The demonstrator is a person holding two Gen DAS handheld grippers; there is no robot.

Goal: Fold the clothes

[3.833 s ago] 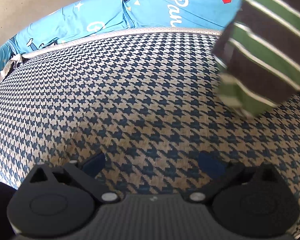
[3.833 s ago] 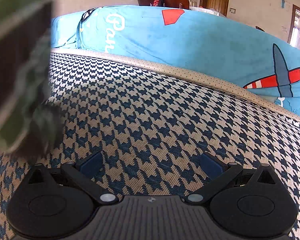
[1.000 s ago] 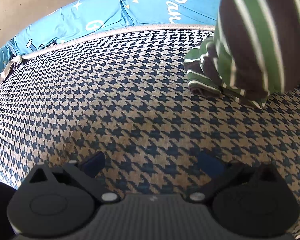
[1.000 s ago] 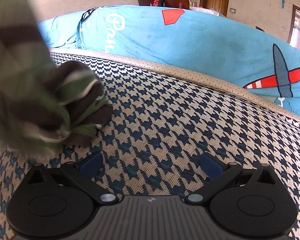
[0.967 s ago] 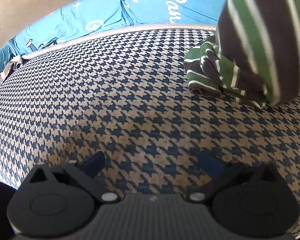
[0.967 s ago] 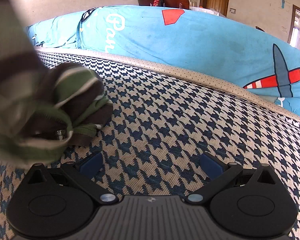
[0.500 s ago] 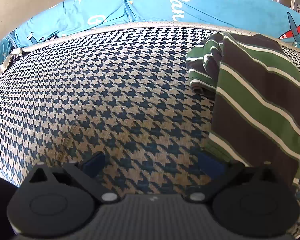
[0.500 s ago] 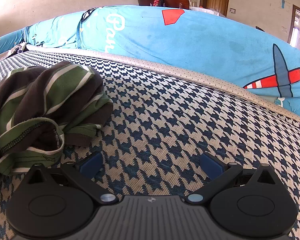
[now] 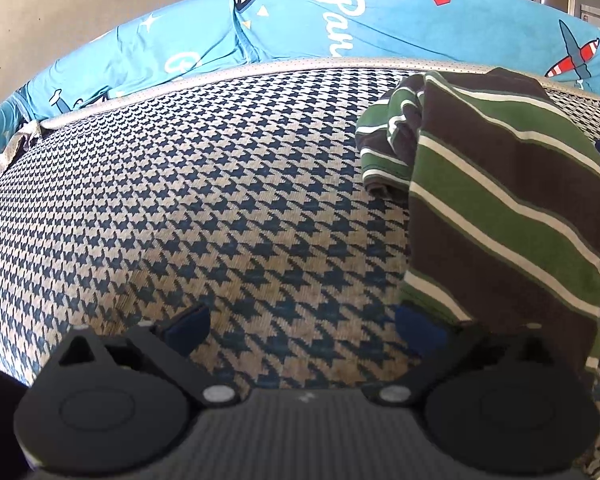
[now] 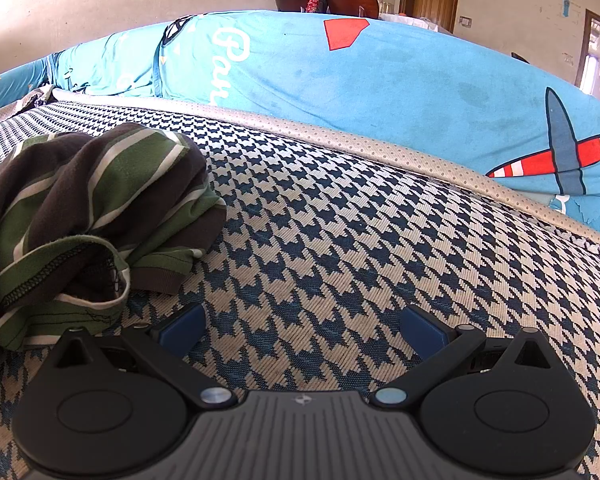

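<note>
The striped garment [image 9: 500, 200] is lying bunched on the houndstooth mattress [image 9: 180, 200], sitting at two o'clock from the left hand-held gripper [image 9: 304, 324] and ten o'clock from the right hand-held gripper [image 10: 300, 326]; both are gaping wide, holding nothing, the left nearer.

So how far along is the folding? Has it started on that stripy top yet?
Barely begun. Done: the striped garment lies on the houndstooth mat, though only as a crumpled heap. In hand: nothing; the left gripper and right gripper are both open and empty, though a flap drapes over the left gripper's right finger. Left: spreading it flat and every fold.
</note>
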